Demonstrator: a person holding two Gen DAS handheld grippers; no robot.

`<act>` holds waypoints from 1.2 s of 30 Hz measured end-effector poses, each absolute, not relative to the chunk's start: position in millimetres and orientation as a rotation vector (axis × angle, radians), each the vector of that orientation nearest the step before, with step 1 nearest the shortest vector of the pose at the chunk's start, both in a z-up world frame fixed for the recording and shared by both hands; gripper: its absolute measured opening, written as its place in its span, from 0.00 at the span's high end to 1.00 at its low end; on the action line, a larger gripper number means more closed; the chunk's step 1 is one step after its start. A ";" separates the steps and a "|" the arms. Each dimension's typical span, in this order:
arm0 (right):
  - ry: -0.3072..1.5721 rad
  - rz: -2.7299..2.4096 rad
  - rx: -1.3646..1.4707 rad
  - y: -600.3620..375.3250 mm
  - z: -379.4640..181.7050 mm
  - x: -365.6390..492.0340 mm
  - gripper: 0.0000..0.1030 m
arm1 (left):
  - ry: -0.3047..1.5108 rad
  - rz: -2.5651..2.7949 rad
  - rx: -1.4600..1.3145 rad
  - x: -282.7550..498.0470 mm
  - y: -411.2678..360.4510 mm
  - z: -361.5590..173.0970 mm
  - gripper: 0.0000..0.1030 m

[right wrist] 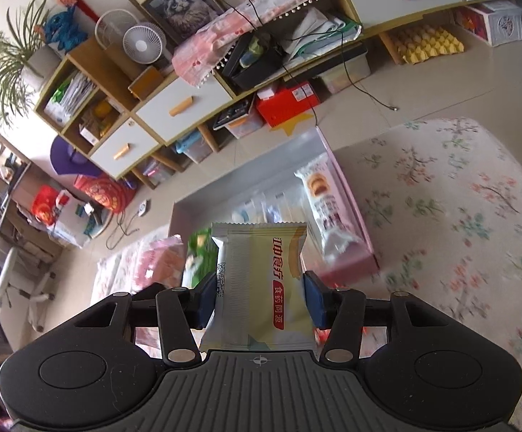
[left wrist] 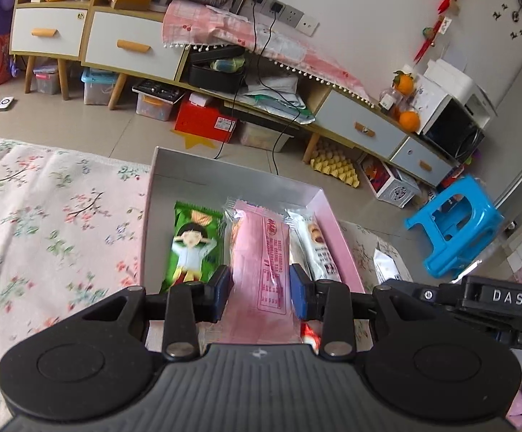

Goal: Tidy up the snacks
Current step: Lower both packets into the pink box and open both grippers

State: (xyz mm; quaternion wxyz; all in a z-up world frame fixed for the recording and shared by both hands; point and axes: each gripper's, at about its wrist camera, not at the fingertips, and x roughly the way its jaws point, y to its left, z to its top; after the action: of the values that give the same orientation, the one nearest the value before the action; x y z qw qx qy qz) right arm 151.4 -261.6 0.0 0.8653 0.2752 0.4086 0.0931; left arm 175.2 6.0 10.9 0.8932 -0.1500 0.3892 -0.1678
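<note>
A pink box (left wrist: 225, 176) with a grey inside lies on a floral cloth. Inside it are a green cartoon packet (left wrist: 192, 244) and a white cake packet (left wrist: 318, 252). My left gripper (left wrist: 261, 297) is shut on a pink snack packet (left wrist: 261, 252), held over the box between those two. In the right wrist view my right gripper (right wrist: 260, 300) is shut on a silver-and-yellow packet (right wrist: 261, 280), held near the front of the box (right wrist: 350, 216). The white cake packet (right wrist: 323, 208) lies along its right wall. The green packet (right wrist: 199, 252) shows blurred on the left.
The floral cloth (left wrist: 45, 223) spreads left of the box. Another white packet (left wrist: 386, 266) lies just right of the box. A blue stool (left wrist: 455, 230) stands on the floor at right. Low cabinets (left wrist: 131, 43) with storage bins and a red carton (left wrist: 207, 120) line the wall.
</note>
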 end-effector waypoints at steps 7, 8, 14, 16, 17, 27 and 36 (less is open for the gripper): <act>0.836 0.200 0.593 -259.0 -16.3 204.1 0.51 | 0.784 -0.318 -0.294 211.8 4.7 1.5 0.68; 0.834 0.201 0.595 -258.6 -19.0 210.5 0.51 | 0.786 -0.312 -0.290 215.7 3.9 -1.1 0.68; 0.834 0.169 0.580 -256.9 -36.2 245.0 0.51 | 0.802 -0.283 -0.258 234.8 0.3 -18.7 0.68; 0.832 0.167 0.578 -257.2 -39.8 252.3 0.51 | 0.804 -0.282 -0.263 239.3 1.6 -21.8 0.68; 0.830 0.168 0.575 -256.4 -41.4 255.5 0.51 | 0.800 -0.287 -0.264 239.9 1.5 -23.0 0.68; 0.814 0.188 0.550 -248.9 -47.6 264.8 0.40 | 0.755 -0.320 -0.232 241.5 -5.8 -18.6 0.54; 0.831 0.189 0.560 -256.4 -38.6 251.4 0.33 | 0.757 -0.310 -0.202 234.9 -13.4 -7.6 0.36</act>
State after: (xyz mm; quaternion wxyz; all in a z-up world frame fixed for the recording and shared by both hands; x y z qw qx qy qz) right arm 251.4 -256.4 -38.6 0.8727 0.2682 0.3979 0.0904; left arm 234.9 -13.4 -7.6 0.9125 -0.0978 0.3675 -0.1506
